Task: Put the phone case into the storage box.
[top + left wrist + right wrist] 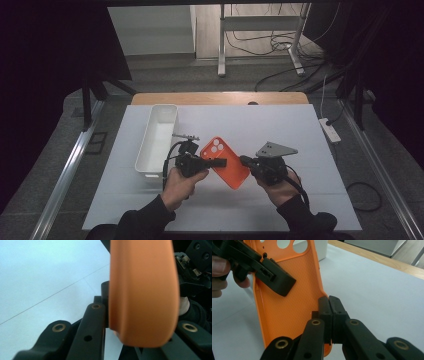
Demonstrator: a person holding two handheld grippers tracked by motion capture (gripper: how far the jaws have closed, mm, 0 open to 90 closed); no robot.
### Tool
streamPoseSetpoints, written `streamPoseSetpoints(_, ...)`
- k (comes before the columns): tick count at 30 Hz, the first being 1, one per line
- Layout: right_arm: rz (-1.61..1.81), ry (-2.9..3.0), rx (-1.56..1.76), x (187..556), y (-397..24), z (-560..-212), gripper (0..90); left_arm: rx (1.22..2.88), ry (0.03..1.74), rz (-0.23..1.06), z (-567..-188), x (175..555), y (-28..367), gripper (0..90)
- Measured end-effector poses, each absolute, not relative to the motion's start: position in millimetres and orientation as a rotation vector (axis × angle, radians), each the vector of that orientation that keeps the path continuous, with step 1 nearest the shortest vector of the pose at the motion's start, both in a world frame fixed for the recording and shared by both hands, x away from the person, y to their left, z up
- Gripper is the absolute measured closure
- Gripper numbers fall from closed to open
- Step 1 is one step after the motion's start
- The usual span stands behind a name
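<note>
An orange phone case (226, 165) with round camera holes is held up over the white table (280, 130), between my two grippers. My left gripper (220, 162) is shut on the case's left side; in the left gripper view the case (142, 290) stands edge-on between the jaws, with one of the fingers (95, 315) pressed against it. My right gripper (243, 160) is shut on the opposite long edge. In the right gripper view its tips (329, 305) pinch the rim of the case (287, 315), whose textured inner face shows. The left gripper (278, 281) clamps that face higher up.
A long white bin (145, 137) stands left of the left hand, with nothing seen inside. The table's wooden back edge (220, 98) lies beyond. A white power strip (330, 130) and cables lie on the floor at right.
</note>
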State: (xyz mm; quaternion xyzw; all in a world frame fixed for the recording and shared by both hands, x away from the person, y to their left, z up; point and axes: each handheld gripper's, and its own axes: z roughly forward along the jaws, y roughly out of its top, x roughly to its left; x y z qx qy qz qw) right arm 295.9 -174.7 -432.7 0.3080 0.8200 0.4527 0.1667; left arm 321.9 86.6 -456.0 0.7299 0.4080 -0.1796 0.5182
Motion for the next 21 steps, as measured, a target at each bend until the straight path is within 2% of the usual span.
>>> streamPoseSetpoints(3, 1.308, 2.342, 0.887, 296.7, -174.9, -433.4, 85.7, 1.759, 0.983, -0.4, -454.6, 321.5, 88.0, 85.4)
streamPoseSetpoints(5, 1.327, 2.335, 0.9, 297.1, -176.0, -432.1, 78.8, 1.76, 0.982, -0.395, -453.8, 322.1, 89.9, 85.5)
streamPoseSetpoints(6, 1.327, 2.335, 0.9, 297.1, -176.0, -432.1, 78.8, 1.76, 0.982, -0.395, -453.8, 322.1, 89.9, 85.5)
streamPoseSetpoints(7, 1.338, 2.331, 0.921, 298.5, -178.8, -429.9, 72.9, 1.769, 0.978, -0.383, -452.2, 322.2, 91.4, 85.5)
streamPoseSetpoints(9, 1.339, 2.332, 0.928, 298.7, -180.0, -429.1, 70.9, 1.772, 0.974, -0.374, -451.4, 322.3, 92.5, 85.5)
streamPoseSetpoints(15, 1.344, 2.36, 0.965, 301.4, -188.1, -426.7, 47.5, 1.816, 0.948, -0.346, -448.6, 324.0, 97.3, 85.3)
streamPoseSetpoints(21, 1.403, 2.445, 0.987, 304.4, -191.8, -427.3, 29.5, 1.882, 0.883, -0.351, -446.5, 326.2, 100.8, 85.0)
